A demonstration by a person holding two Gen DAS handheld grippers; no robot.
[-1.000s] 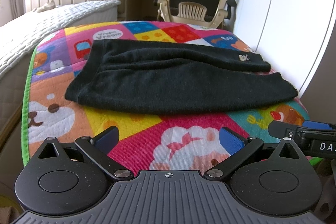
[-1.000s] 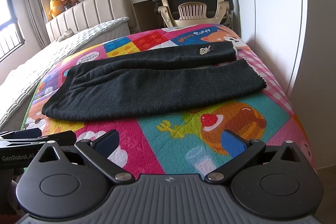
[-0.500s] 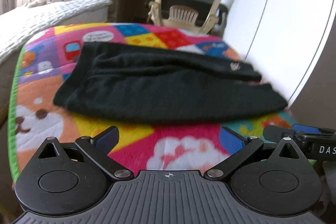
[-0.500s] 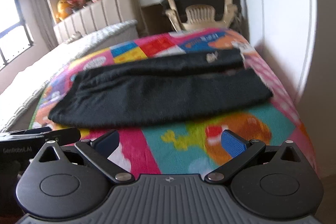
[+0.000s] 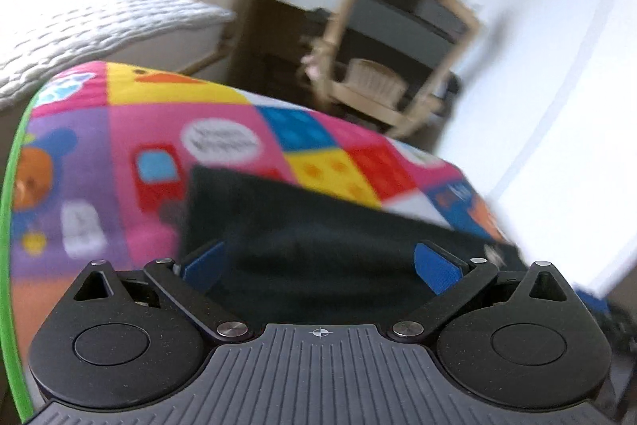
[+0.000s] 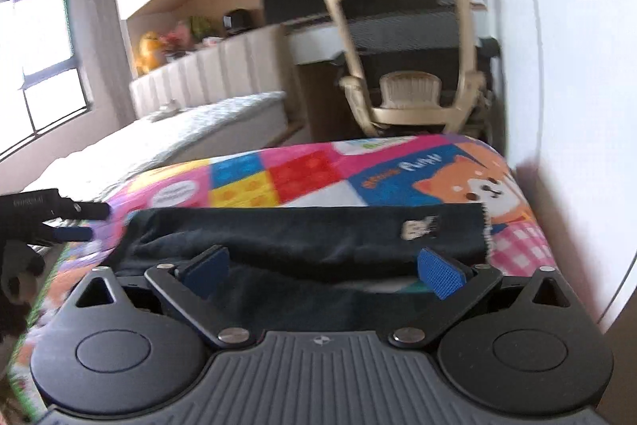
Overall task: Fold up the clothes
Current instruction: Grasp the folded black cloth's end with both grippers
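A black garment (image 5: 318,226) lies folded lengthwise on a colourful cartoon play mat (image 5: 119,154). It also shows in the right wrist view (image 6: 302,237), with a small white logo patch (image 6: 418,228) near its right end. My left gripper (image 5: 318,265) is open, low over the garment's left part, with the cloth between its blue pads (image 5: 434,267). My right gripper (image 6: 322,271) is open, low over the garment's right part. The left gripper (image 6: 59,214) shows at the left edge of the right wrist view. Both views are blurred.
A beige office chair (image 6: 410,82) stands beyond the mat's far end, by a desk. A bed with a white quilt (image 5: 79,26) runs along the left. A white wall (image 6: 577,66) borders the mat on the right.
Both grippers have moved forward and down from the mat's near edge onto the garment. The garment itself has not moved. Both stay open.
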